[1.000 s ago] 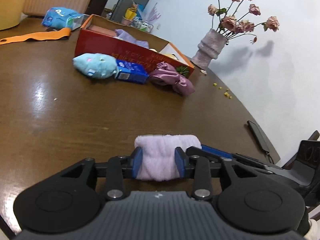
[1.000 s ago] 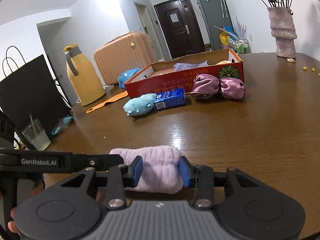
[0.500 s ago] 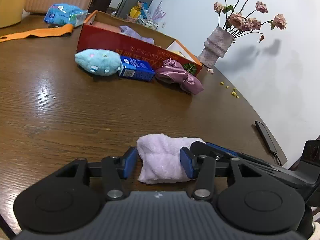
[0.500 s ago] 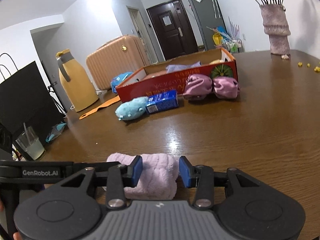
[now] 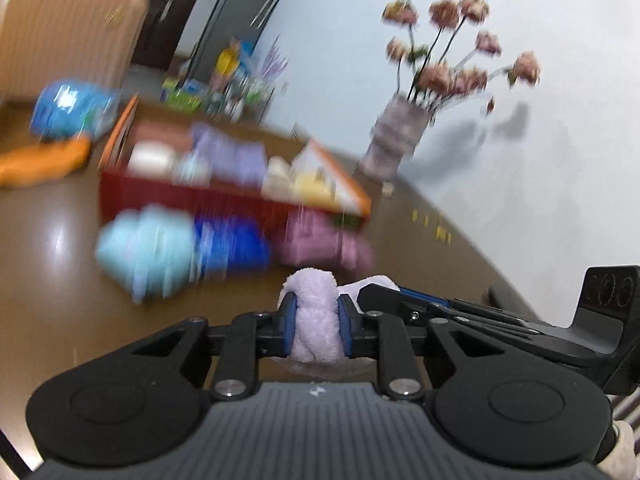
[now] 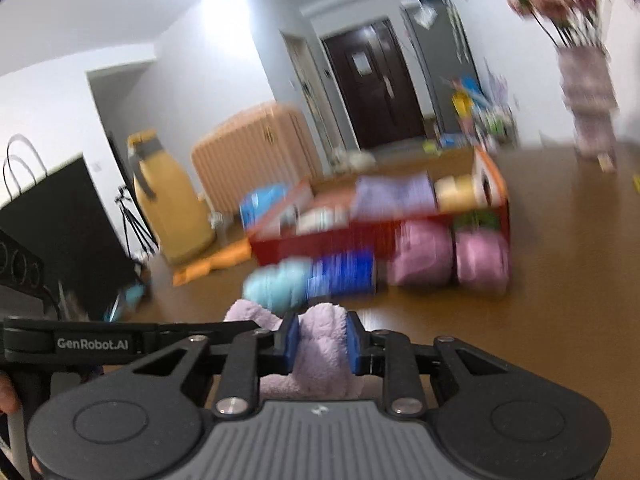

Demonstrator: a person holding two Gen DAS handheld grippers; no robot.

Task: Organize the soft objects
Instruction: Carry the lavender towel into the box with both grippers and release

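A lilac fluffy towel (image 5: 316,320) is pinched between both grippers and held up off the brown table. My left gripper (image 5: 317,327) is shut on one end of it. My right gripper (image 6: 322,342) is shut on the other end (image 6: 320,344). Ahead stands a red cardboard box (image 5: 192,196) with soft things inside; it also shows in the right wrist view (image 6: 360,236). In front of the box lie a light blue plush toy (image 5: 148,248), a blue carton (image 5: 232,248) and a pink satin scrunchie (image 5: 320,244). Both views are motion-blurred.
A vase of dried roses (image 5: 396,140) stands at the back right of the table (image 5: 60,320). An orange strap (image 5: 40,160) and a blue packet (image 5: 68,104) lie at the left. A yellow jug (image 6: 168,208), a suitcase (image 6: 256,152) and a black bag (image 6: 60,232) stand beyond.
Both grippers have closed tighter on the towel and lifted it off the table. Both views have swung up and forward towards the red box.
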